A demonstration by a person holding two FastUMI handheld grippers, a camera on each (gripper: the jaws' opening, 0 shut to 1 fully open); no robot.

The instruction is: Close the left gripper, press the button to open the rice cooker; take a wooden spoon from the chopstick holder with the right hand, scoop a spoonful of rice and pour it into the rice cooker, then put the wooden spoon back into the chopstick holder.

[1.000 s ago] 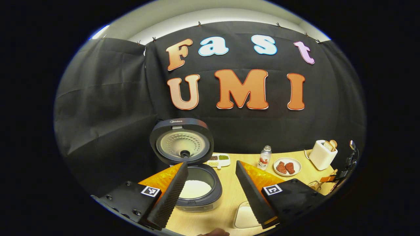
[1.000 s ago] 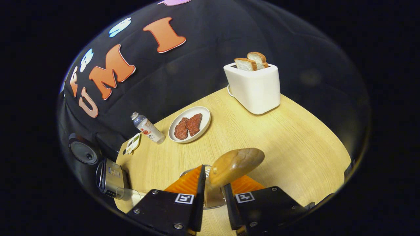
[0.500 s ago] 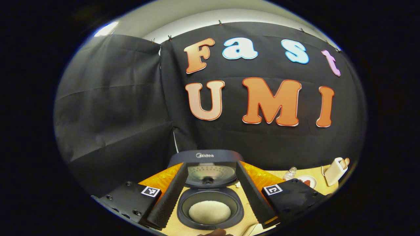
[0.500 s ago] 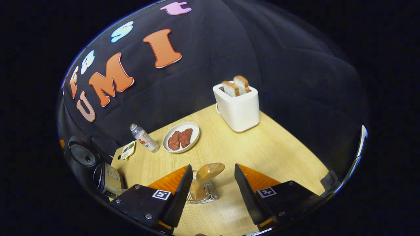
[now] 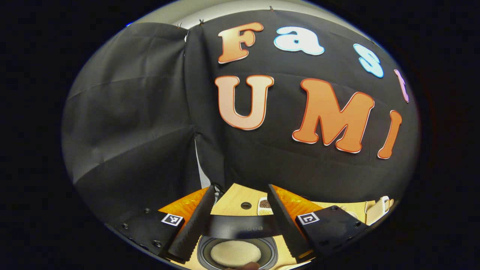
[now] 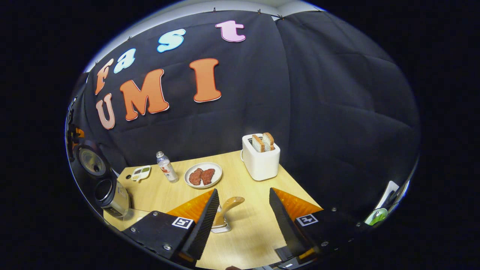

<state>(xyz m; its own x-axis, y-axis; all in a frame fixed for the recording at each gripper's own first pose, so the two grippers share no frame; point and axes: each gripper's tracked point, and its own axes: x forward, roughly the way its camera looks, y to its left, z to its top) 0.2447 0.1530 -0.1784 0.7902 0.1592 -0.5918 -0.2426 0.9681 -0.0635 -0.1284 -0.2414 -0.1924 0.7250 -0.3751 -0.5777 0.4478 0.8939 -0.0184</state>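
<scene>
Left gripper view: the left tongs (image 5: 239, 221) are released above the open rice cooker (image 5: 238, 252), rice inside. Right gripper view: the right tongs (image 6: 242, 221) are released, the wooden spoon (image 6: 228, 208) standing in the chopstick holder (image 6: 221, 226) on the table (image 6: 247, 240)

A white toaster (image 6: 260, 157) with brown-crusted bread (image 6: 263, 142) stands on the pale wood-grain table (image 6: 247, 232).
</scene>
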